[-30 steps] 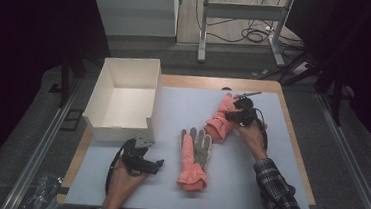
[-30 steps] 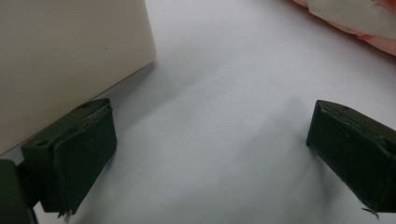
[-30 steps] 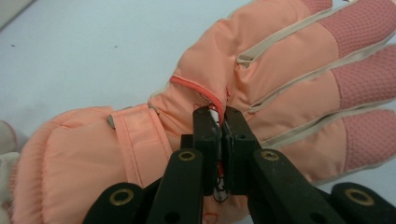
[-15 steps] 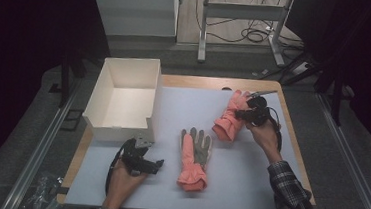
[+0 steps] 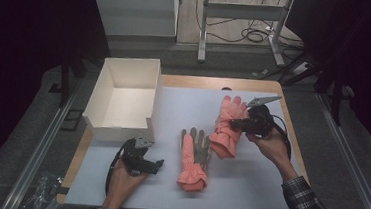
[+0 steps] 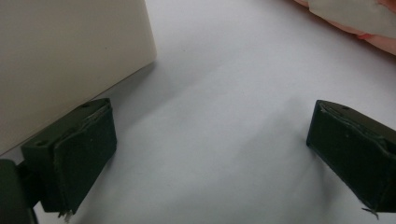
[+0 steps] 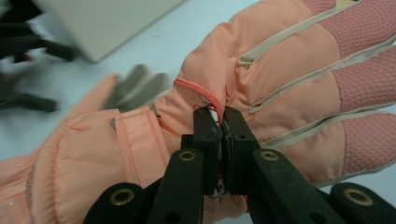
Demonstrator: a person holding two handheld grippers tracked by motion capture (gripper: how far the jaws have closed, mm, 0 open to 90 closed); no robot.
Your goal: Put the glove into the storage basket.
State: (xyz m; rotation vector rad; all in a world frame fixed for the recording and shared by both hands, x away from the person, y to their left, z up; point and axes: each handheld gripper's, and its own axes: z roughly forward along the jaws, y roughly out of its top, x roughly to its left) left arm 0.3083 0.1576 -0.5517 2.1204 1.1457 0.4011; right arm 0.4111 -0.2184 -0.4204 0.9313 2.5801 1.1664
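dim floor and cable clutter ring the table (image 5: pixel 284 99), whose pale mat is the one lit patch. the right gripper (image 5: pixel 238 122) has its jaws pressed together on a thin fold of the lifted glove (image 5: pixel 228 128), pinching right at the red-edged seam by the wrist; in the right gripper view the knuckles fan out ahead and to the right of the jaws, and the cuff hangs off to their left. that bite looks small to me, just a bit of fabric, so i'd guess the glove's own weight or a quick swing could pull it free and drop it onto the second glove (image 5: pixel 193 158), which lies flat below and left of the jaws. it could also snag that one while crossing toward the white box (image 5: pixel 123 99). the left gripper (image 5: pixel 149 166) rests on the mat with jaws spread wide and nothing between them, the box wall just beyond its left jaw. against a second ago, the held glove is higher and further right, its fingers now pointing up, while the left hand hasn't budged.
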